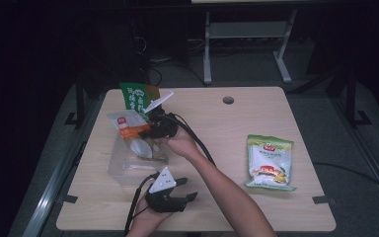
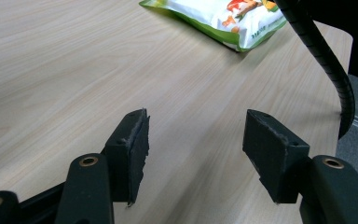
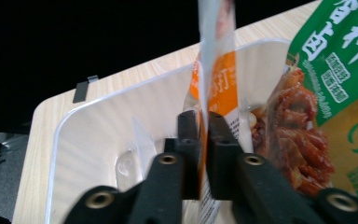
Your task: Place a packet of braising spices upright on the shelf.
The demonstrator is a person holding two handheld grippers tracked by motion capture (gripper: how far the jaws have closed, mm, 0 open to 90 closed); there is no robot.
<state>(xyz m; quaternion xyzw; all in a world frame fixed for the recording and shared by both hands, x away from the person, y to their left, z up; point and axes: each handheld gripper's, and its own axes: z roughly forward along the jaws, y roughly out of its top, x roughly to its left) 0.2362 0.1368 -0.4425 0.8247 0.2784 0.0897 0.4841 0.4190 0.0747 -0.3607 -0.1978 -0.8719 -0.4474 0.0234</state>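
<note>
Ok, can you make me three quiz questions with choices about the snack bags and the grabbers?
1. Where does the green-and-white packet lie?
A. in the box
B. on the table, right of the box
C. on the floor

2. How many packets stand in the clear box?
A. two
B. four
C. none

3. What are the right gripper's jaws doing?
A. wide open
B. pinching the orange-and-white packet
C. holding a spoon

Answers: 1 B, it rests flat on bare wood. 2 A, the orange-and-white one and the green packet. 3 B, its edge sits between the nearly closed jaws.
</note>
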